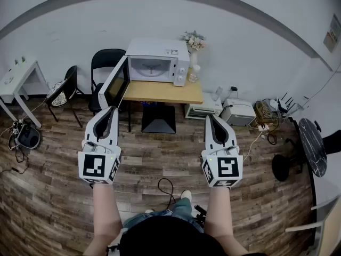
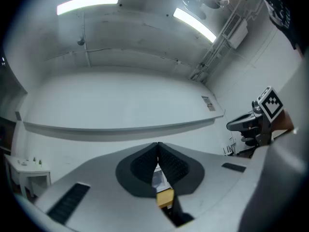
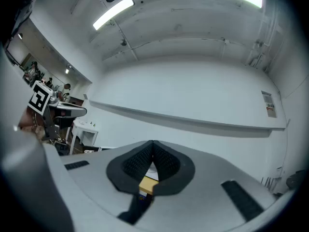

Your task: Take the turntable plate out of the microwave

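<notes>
A white microwave (image 1: 159, 61) stands on a small wooden table (image 1: 165, 92) against the far wall, its door (image 1: 113, 86) swung open to the left. Inside the lit cavity the turntable plate (image 1: 151, 71) shows only faintly. Both grippers are held well short of the table, above the wood floor. My left gripper (image 1: 112, 109) is shut and empty, pointing at the open door. My right gripper (image 1: 208, 117) is shut and empty too, aimed at the table's right end. In the gripper views the left gripper's (image 2: 157, 148) and right gripper's (image 3: 152, 144) pads meet, with a sliver of table showing below.
Two black chairs (image 1: 105, 63) (image 1: 63, 89) stand left of the table, and a white side table (image 1: 16, 79) is further left. A flower vase (image 1: 194, 42) stands beside the microwave. White boxes (image 1: 237, 111) and cables lie right of the table. A dark round table (image 1: 313, 145) stands at the right.
</notes>
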Demonstrator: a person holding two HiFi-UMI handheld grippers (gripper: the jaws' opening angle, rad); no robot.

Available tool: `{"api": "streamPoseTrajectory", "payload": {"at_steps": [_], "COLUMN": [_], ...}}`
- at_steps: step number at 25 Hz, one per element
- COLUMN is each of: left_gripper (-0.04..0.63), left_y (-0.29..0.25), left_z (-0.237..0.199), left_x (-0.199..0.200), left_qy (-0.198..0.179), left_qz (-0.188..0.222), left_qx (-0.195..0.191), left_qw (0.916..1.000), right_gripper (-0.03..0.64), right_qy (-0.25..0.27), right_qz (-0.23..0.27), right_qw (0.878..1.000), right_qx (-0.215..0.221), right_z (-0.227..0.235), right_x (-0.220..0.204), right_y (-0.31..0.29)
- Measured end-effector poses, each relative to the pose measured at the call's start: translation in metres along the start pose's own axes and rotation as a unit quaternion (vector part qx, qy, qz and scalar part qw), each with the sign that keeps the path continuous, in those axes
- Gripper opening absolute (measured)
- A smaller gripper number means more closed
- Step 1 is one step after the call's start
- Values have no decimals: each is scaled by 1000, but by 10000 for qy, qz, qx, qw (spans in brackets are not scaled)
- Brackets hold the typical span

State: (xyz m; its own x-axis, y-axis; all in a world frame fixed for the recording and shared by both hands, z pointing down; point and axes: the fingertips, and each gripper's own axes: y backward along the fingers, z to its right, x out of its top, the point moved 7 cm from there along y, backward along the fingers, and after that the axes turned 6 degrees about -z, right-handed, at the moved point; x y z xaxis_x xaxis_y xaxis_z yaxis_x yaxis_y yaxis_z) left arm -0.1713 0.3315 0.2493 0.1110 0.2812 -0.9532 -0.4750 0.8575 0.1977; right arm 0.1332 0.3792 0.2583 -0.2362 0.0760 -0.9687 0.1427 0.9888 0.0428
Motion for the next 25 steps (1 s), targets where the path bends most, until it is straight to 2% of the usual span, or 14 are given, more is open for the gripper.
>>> {"api": "streamPoseTrajectory", "payload": {"at_steps": [8,13,14,16,17,20,25], "left_gripper": [12,15,31,243,267,275,275], "left_y": [17,33,34,34,33,32,18], "left_z": [8,1,0,-2,-2,-3,-4], "left_x": [-4,-12,-14,-18,-19,-23,-35], "left_qy": [155,489,582,742,799,864,898], "left_qz": [-85,-104,-123,-219,-270,-370,-494], "left_qx": [-165,-187,-208,-256,-247,-256,-239], "left_qw": [9997,9986,9980,9967,9961,9952,9944], "right_gripper": [14,17,32,253,283,305,304], "right_qy": [-7,-378,-498,-715,-784,-810,-722], "right_qz": [60,23,13,-35,-69,-188,-341], "right_qw": [9997,9984,9977,9959,9953,9952,9954], "right_qx": [235,413,453,554,571,519,538], "right_z": [-19,-33,-35,-37,-38,-41,-43], "right_x": [4,0,-1,-2,-2,-4,-14], "right_y": [11,16,16,15,14,14,2]}}
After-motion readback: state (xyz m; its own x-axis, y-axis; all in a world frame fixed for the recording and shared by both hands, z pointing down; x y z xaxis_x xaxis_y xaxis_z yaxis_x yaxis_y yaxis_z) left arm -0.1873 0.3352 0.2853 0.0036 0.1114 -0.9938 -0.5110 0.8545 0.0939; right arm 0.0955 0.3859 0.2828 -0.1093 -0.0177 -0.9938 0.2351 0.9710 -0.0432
